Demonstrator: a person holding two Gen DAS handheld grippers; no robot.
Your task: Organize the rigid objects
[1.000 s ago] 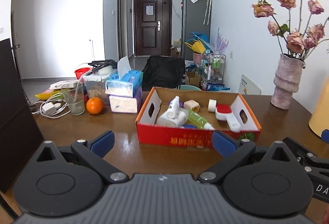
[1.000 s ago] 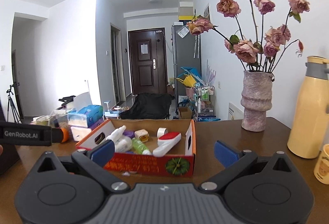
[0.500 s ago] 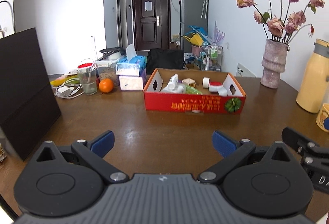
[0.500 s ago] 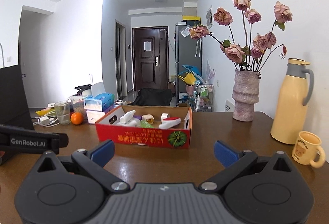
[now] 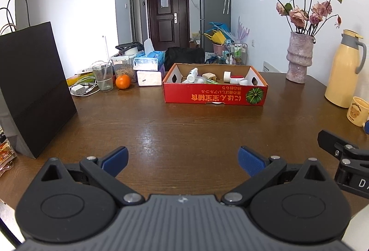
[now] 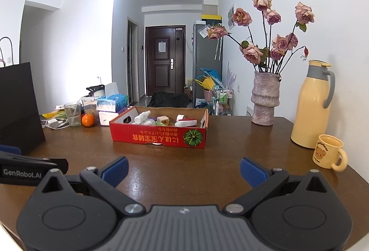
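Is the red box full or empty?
Partly full. The red box holds a white bottle, a tape roll and other small things.

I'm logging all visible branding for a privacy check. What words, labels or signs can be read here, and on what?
"GenRobot.AI": on the side of the left claw, seen from the right camera.
"DA", cut off: on the right claw.
Yellow characters, upside down: on the red box; not readable to me.
Print on the bear mug: too small.
Door notice: blurred.

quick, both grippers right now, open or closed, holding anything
left gripper: open, holding nothing.
right gripper: open, holding nothing.
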